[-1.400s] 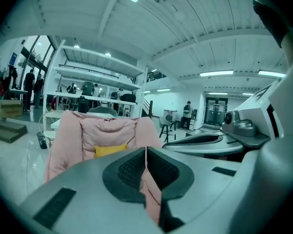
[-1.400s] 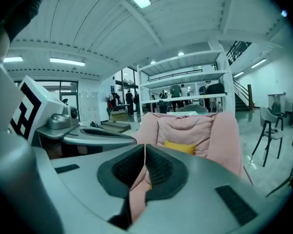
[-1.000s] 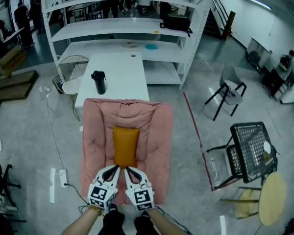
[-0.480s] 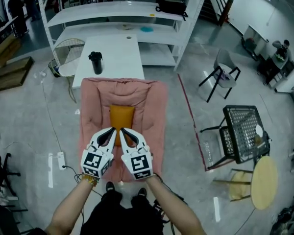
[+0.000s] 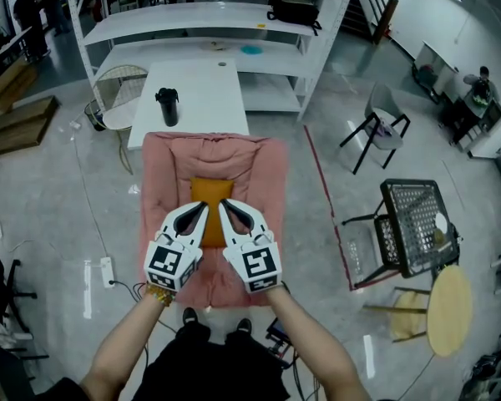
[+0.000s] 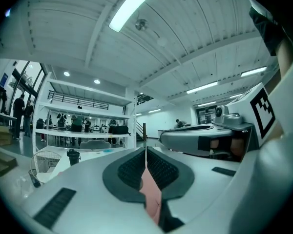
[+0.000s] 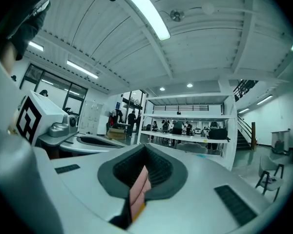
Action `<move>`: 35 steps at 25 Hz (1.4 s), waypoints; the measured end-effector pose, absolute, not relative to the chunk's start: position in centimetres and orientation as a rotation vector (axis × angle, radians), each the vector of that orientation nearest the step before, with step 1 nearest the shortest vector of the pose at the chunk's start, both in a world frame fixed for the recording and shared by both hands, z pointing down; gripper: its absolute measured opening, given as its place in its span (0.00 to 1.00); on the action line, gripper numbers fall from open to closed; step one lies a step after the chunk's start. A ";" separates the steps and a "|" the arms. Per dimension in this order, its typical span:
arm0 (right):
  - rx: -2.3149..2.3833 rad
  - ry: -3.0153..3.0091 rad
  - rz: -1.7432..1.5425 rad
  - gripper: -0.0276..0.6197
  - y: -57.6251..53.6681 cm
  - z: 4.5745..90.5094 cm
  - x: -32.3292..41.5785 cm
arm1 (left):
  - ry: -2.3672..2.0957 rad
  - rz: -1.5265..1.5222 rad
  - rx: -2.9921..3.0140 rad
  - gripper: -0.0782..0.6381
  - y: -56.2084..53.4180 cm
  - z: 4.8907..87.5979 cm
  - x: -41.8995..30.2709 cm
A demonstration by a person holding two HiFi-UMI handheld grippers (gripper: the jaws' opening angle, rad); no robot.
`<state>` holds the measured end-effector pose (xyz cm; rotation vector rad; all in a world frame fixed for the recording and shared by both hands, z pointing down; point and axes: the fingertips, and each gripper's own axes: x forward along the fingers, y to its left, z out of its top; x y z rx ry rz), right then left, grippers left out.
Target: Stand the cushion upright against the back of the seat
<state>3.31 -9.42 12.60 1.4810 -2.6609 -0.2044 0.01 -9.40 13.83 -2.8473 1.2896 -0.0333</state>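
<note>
An orange cushion (image 5: 211, 192) lies flat in the middle of a pink padded seat (image 5: 259, 182) on the floor, seen from above in the head view. My left gripper (image 5: 203, 207) and right gripper (image 5: 223, 205) hover side by side above the cushion's near end, pointing level. Both are shut with nothing between the pads. In the left gripper view the left gripper (image 6: 146, 150) shows closed jaws, with a strip of the pink seat (image 6: 150, 191) below them. The right gripper (image 7: 146, 147) looks the same in its own view, with the pink seat (image 7: 139, 186) beneath.
A white table (image 5: 204, 82) with a black bottle (image 5: 167, 105) stands behind the seat, white shelving (image 5: 200, 23) beyond it. A black mesh chair (image 5: 417, 224) and a round yellow table (image 5: 449, 312) stand at the right. A power strip (image 5: 106, 270) lies on the floor at the left.
Both grippers have risen together, away from the seat's front edge, and now hang over the cushion's near end. The cushion still lies flat in the same spot.
</note>
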 end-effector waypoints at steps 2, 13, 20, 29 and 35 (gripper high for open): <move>1.477 -2.668 -0.222 0.07 -9.6 11.8 3.5 | 1.284 -0.018 -2.841 0.14 -9.7 13.1 0.1; 1.502 -2.707 -0.200 0.07 -9.3 10.1 3.0 | 1.281 0.001 -2.815 0.14 -9.8 11.5 -0.3; 1.570 -2.688 -0.252 0.07 -8.5 9.9 3.0 | 1.314 -0.019 -2.799 0.14 -8.8 11.2 -1.0; 1.549 -2.678 -0.262 0.07 -4.8 11.6 2.5 | 1.392 -0.048 -2.766 0.13 -5.3 11.9 -0.7; 1.467 -2.734 -0.216 0.07 -0.9 12.8 4.0 | 1.518 -0.161 -2.748 0.13 -0.9 14.4 -0.4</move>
